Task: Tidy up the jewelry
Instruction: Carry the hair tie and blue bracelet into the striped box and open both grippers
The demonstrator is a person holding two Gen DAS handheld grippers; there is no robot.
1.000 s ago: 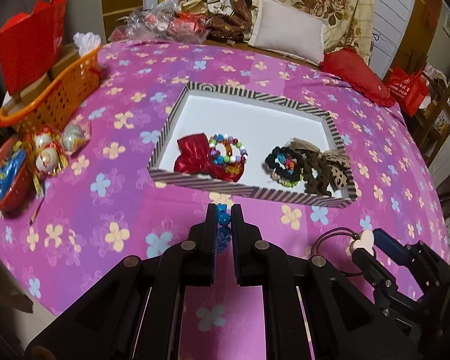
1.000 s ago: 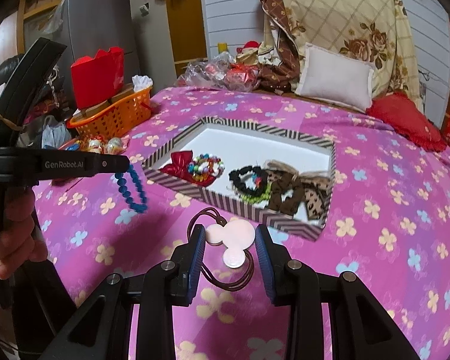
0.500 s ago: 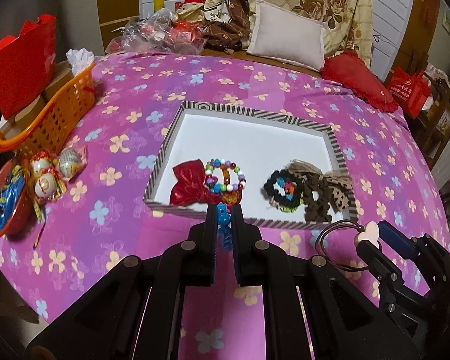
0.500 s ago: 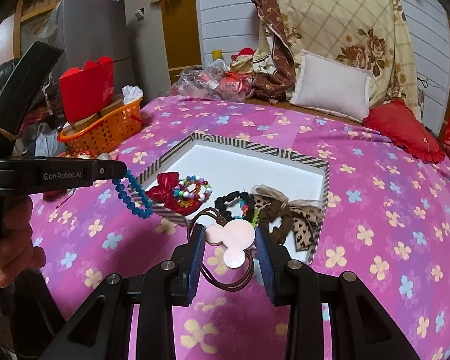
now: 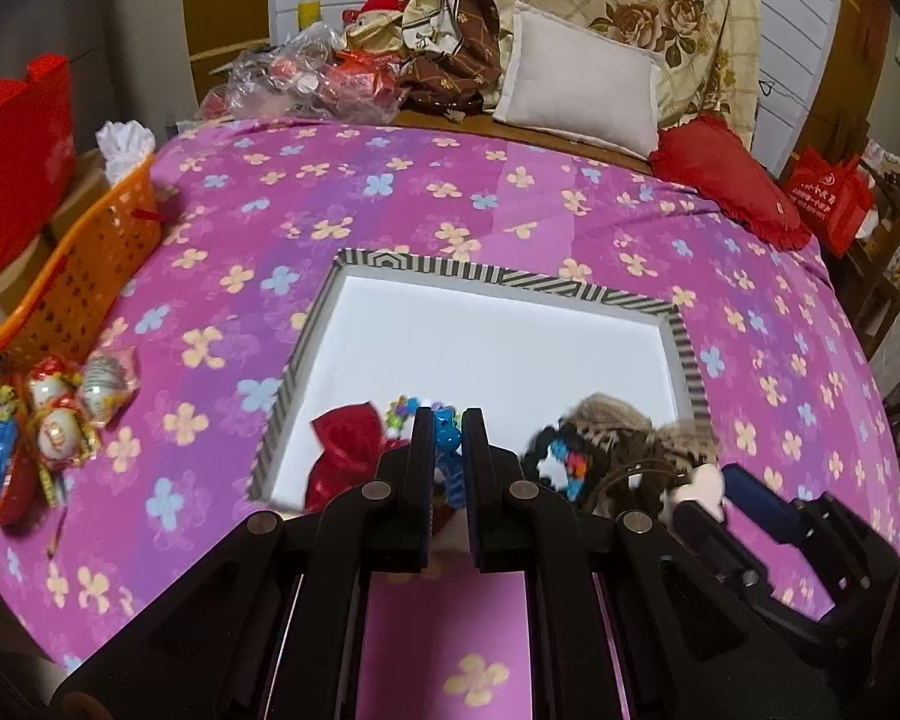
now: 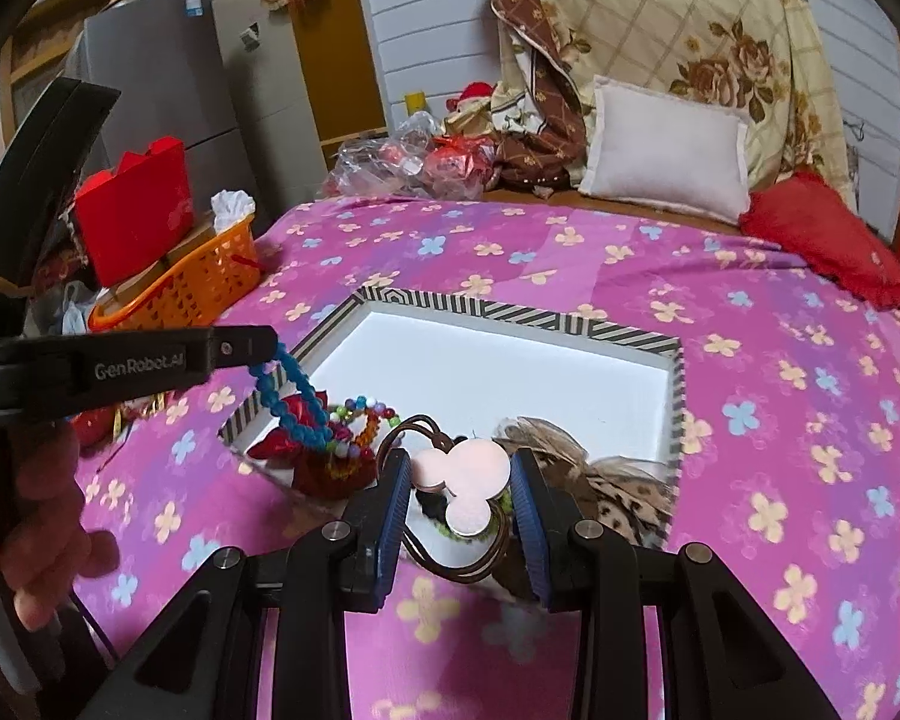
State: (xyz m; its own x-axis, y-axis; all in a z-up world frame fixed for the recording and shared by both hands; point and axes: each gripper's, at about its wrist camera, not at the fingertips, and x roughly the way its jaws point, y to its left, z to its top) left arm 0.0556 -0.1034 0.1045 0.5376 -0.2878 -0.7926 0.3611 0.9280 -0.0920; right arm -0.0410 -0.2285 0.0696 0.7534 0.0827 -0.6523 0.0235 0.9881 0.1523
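A shallow white box with a striped rim [image 5: 510, 279] [image 6: 498, 312] lies on the pink flowered cloth. Its near side holds a red bow [image 5: 345, 444], a multicolour bead bracelet [image 6: 366, 420], a black scrunchie [image 5: 555, 459] and a leopard bow [image 6: 618, 474]. My left gripper [image 5: 447, 438] is shut on a blue bead bracelet [image 6: 291, 402], which hangs over the box's near left corner. My right gripper [image 6: 459, 480] is shut on a pink mouse-head hair tie with a brown elastic [image 6: 465, 468], held over the box's near edge.
An orange basket [image 5: 72, 276] with a red bag stands at the left edge. Wrapped sweets [image 5: 60, 414] lie near it. A white pillow [image 5: 576, 90], a red cushion [image 5: 726, 186] and plastic bags [image 5: 306, 72] sit at the back.
Both grippers have moved forward with their loads, from above the cloth in front of the box to over the box's near edge.
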